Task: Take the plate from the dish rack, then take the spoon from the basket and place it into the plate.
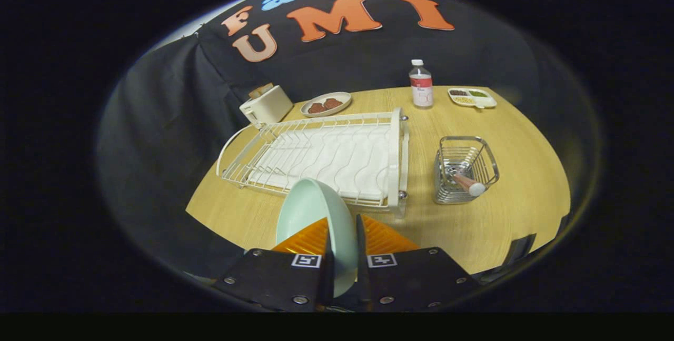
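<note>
A pale green plate (310, 209) stands on edge between my fingers, and my gripper (342, 236) is shut on its rim, holding it above the near end of the white wire dish rack (321, 154). The rack lies just beyond the fingers on the wooden table (516, 214), with nothing in its slots. To the right of the rack stands a wire basket (466, 170). A spoon (468, 184) with a reddish handle and white tip leans inside it.
At the far edge of the table sit a white toaster (266, 105), a plate with brown food (326, 104), a water bottle (420, 84) and a divided snack tray (472, 97). Black cloth walls the booth behind and left.
</note>
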`<action>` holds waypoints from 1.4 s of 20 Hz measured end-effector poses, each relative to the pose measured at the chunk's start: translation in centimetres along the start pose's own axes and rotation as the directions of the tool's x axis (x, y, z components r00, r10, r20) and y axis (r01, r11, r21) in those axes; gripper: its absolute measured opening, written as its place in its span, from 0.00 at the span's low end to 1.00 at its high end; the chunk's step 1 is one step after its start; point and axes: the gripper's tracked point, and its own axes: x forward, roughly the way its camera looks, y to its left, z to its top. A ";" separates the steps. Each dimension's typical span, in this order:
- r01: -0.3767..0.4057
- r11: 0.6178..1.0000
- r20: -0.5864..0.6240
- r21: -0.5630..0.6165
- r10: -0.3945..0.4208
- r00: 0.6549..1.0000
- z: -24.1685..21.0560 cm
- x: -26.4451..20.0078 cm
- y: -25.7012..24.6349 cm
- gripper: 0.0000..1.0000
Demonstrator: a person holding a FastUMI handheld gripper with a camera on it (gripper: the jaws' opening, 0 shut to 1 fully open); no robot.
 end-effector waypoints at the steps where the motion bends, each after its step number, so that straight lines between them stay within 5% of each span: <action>1: -0.016 1.000 -0.002 0.020 0.016 1.000 -0.3 0.2 -0.1 0.17; 13: -0.066 0.965 -0.019 0.255 0.073 0.997 -4.8 3.9 -2.6 0.17; 18: -0.026 0.935 0.002 0.353 0.027 1.000 -4.3 6.3 -5.7 0.17; 23: -0.009 0.939 -0.003 0.344 0.011 1.000 -4.4 6.4 -5.8 0.17; 28: 0.073 0.976 -0.009 0.205 -0.073 0.997 -5.4 5.7 -6.4 0.35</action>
